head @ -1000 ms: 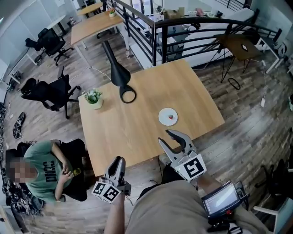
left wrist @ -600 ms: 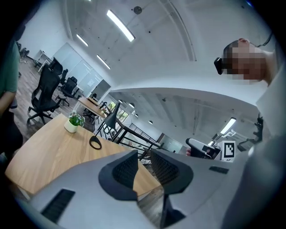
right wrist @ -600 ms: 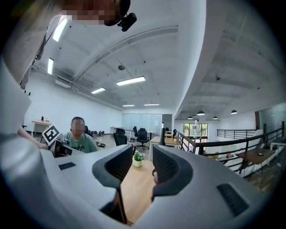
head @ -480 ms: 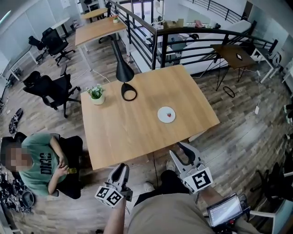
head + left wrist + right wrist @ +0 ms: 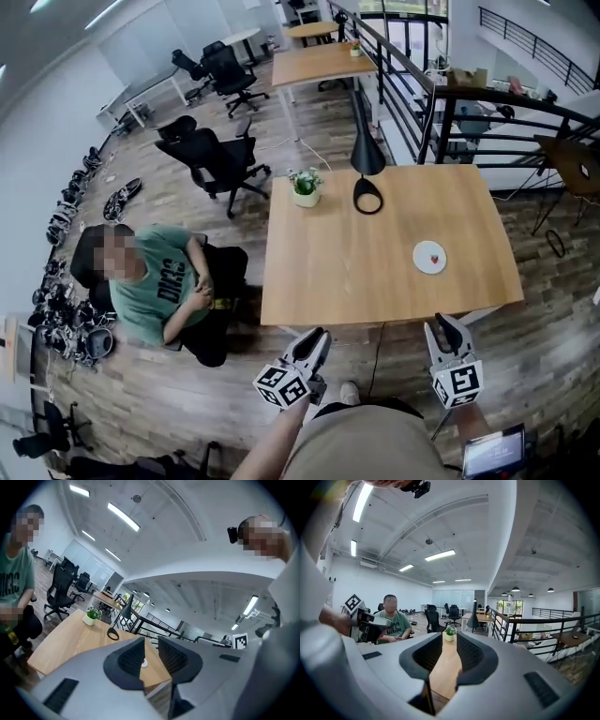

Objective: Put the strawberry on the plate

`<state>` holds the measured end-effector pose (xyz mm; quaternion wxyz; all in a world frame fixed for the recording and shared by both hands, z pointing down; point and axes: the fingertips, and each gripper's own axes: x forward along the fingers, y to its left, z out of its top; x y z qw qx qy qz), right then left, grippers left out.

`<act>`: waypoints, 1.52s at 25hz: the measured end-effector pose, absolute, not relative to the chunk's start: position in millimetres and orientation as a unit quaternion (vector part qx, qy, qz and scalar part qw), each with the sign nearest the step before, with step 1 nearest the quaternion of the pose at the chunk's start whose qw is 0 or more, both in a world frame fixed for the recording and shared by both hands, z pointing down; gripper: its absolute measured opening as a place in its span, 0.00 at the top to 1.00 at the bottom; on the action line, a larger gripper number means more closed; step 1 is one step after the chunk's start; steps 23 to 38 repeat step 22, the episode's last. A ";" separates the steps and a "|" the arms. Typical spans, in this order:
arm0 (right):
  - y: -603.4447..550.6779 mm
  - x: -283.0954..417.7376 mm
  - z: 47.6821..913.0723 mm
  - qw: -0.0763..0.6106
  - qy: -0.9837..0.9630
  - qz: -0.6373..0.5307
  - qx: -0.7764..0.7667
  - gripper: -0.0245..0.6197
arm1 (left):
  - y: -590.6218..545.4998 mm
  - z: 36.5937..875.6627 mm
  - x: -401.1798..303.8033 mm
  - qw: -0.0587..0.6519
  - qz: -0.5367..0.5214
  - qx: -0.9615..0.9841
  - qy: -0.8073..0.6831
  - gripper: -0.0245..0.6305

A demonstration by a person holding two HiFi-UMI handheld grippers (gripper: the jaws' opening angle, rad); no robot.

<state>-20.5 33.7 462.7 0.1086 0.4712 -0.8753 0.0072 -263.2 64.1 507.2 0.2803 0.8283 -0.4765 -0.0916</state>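
Head view puts the grey left gripper (image 5: pixel 319 337) and the grey right gripper (image 5: pixel 441 325) low in the frame. Both hang short of the near edge of the light wooden surface (image 5: pixel 356 281), over the plank floor (image 5: pixel 553 356). Each gripper's own view shows its fingers a narrow gap apart with nothing between them: released and empty. Right of centre, the small red strawberry (image 5: pixel 433 258) already lies on the round white plate (image 5: pixel 424 253), near the surface's near-right corner. I judge the placing done; the next move calls only for keeping clear of the plate. Farther back stand a black lamp (image 5: pixel 367 159) and a white-potted green plant (image 5: pixel 305 187). The bare middle of the surface leaves open room, and a seated person in a green shirt (image 5: pixel 155 286) bounds the left.
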 end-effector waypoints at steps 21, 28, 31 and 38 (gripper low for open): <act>37.9 5.2 459.7 0.110 -0.905 0.014 0.410 0.84 | 80.0 487.3 -210.7 0.278 -0.109 0.811 -0.504 0.85; 38.6 5.1 459.0 0.109 -0.906 0.013 0.409 0.84 | 81.2 486.5 -209.9 0.277 -0.109 0.810 -0.505 0.85; 38.6 5.1 459.0 0.109 -0.906 0.013 0.409 0.84 | 81.2 486.5 -209.9 0.277 -0.109 0.810 -0.505 0.85; 38.6 5.1 459.0 0.109 -0.906 0.013 0.409 0.84 | 81.2 486.5 -209.9 0.277 -0.109 0.810 -0.505 0.85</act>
